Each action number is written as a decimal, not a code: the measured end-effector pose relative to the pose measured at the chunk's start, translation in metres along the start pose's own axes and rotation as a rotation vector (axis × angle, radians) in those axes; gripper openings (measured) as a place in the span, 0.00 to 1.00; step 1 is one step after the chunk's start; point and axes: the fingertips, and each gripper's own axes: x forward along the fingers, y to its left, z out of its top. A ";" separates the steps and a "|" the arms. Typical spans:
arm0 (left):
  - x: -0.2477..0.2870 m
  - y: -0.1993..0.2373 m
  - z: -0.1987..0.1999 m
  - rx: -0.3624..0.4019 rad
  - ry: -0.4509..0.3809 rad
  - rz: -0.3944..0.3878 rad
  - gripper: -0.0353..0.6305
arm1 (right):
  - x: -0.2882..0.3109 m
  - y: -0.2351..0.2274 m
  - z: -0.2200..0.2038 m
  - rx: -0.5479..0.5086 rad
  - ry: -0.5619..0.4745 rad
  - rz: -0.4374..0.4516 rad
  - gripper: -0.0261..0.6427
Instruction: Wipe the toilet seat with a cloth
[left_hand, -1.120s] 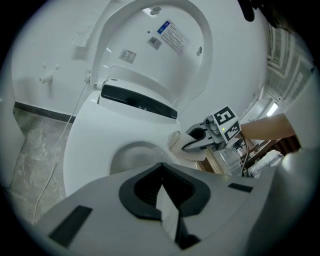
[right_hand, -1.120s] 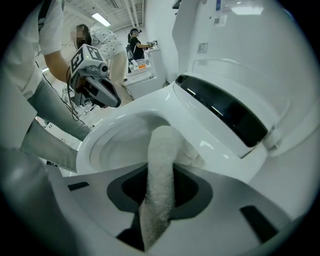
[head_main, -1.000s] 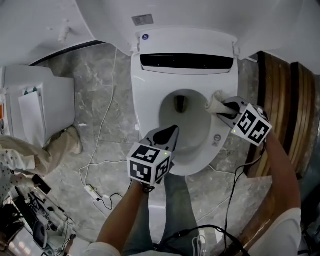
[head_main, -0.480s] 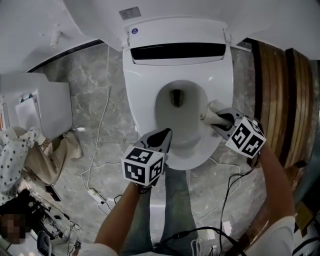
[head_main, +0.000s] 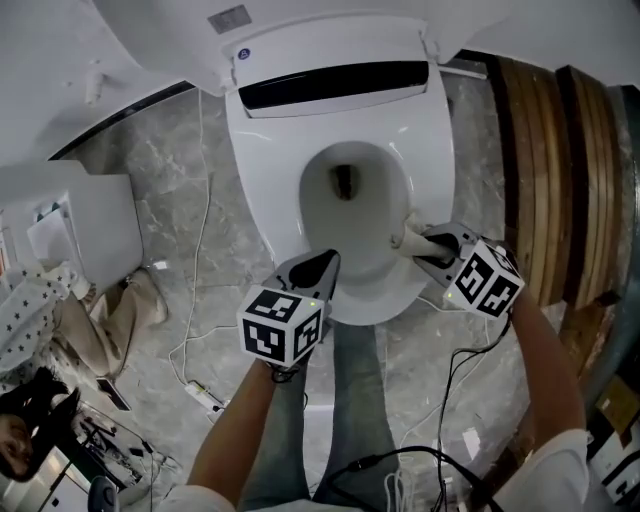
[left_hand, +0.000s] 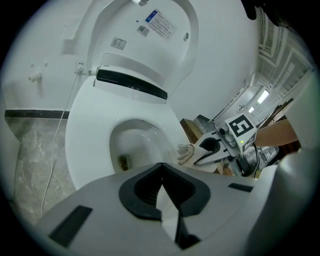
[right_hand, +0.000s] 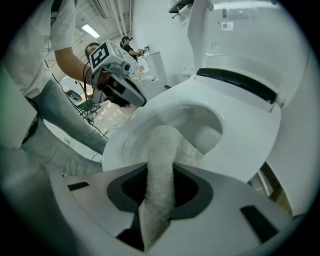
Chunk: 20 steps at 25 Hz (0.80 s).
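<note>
- White cloth (head_main: 405, 238) sticks out in front of the right gripper (head_main: 424, 243), clamped between its jaws and resting on the toilet seat (head_main: 432, 140) rim.
- Left gripper (head_main: 325, 262) hovers nearby, jaws together, holding nothing.
- Wiping looks under way; next, slide the cloth along the rim toward the left gripper.

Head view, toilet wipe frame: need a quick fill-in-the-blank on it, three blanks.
1. The right gripper holds the cloth on the toilet seat, whose lid is ____.
2. The left gripper is shut and holds ____.
3. In the head view the cloth sits at the ____ side of the bowl.

Missing words: raised; nothing; right.
</note>
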 end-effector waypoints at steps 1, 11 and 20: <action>0.000 -0.001 -0.002 0.008 0.006 -0.003 0.07 | 0.001 0.005 -0.001 0.011 -0.004 0.002 0.19; -0.015 -0.002 -0.014 0.019 0.028 -0.001 0.07 | 0.011 0.058 -0.008 0.065 -0.038 0.013 0.19; -0.036 0.015 -0.024 0.004 0.018 0.013 0.07 | 0.030 0.120 0.000 0.142 -0.074 0.048 0.19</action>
